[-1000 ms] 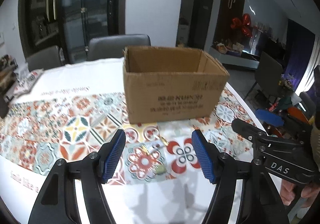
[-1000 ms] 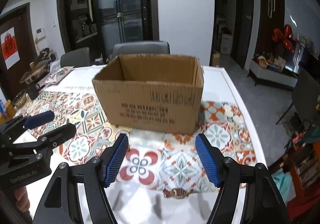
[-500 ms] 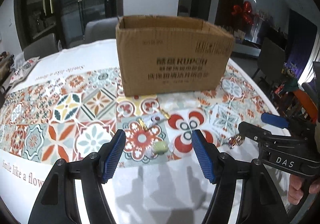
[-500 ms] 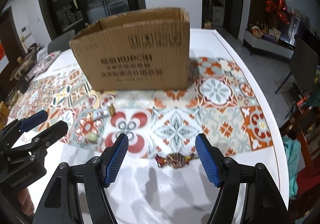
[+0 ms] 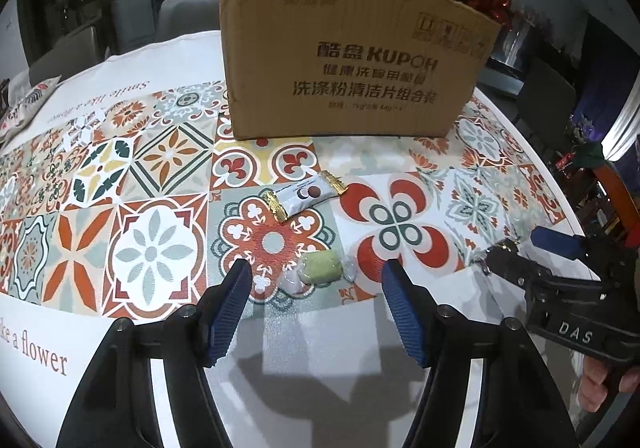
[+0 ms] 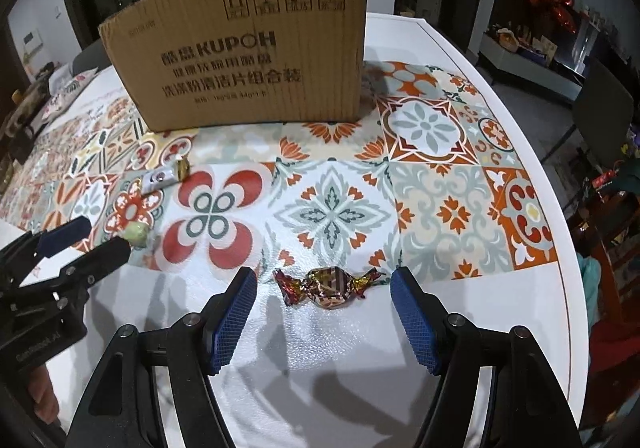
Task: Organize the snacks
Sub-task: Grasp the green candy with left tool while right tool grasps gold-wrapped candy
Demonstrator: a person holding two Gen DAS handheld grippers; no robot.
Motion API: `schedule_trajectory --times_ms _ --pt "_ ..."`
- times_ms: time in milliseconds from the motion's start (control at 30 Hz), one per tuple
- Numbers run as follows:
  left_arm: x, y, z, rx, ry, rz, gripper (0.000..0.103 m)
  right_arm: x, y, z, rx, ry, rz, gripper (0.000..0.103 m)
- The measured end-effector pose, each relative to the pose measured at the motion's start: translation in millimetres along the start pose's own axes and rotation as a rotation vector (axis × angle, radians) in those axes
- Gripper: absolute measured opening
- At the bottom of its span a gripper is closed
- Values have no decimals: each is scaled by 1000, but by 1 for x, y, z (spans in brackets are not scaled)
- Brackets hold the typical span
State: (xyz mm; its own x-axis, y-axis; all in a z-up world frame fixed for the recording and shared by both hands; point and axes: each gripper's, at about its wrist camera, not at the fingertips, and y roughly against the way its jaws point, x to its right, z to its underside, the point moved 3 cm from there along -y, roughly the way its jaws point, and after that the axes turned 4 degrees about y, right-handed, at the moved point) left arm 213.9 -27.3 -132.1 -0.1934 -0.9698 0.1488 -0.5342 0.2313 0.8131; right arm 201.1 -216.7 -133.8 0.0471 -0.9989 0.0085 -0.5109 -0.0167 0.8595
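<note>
A green candy in a clear wrapper lies on the patterned tablecloth, level with the tips of my open left gripper and between them, untouched. Beyond it lies a white snack bar with gold ends. The brown cardboard box stands behind, its printed side facing me. In the right wrist view a foil twist-wrapped candy lies between the tips of my open right gripper, with a gap on both sides. The left gripper shows at that view's left, by the green candy.
The round table has a white rim that curves away on the right. Grey chairs stand behind the box. The right gripper sits at the left wrist view's right edge, held by a hand. A small patterned packet lies far left.
Both grippers have come down toward the table and tipped downward. The green candy and the foil candy now sit between their fingertips; the box looms higher in both views.
</note>
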Motion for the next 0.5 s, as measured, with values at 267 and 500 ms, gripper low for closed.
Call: schedule_trajectory --times_ms 267,500 --pt "0 -24 0 -36 -9 -44 56 2 -17 4 -37 -12 5 70" --pt "1 -26 -1 -51 9 -18 36 2 -22 4 -43 -17 -17 56"
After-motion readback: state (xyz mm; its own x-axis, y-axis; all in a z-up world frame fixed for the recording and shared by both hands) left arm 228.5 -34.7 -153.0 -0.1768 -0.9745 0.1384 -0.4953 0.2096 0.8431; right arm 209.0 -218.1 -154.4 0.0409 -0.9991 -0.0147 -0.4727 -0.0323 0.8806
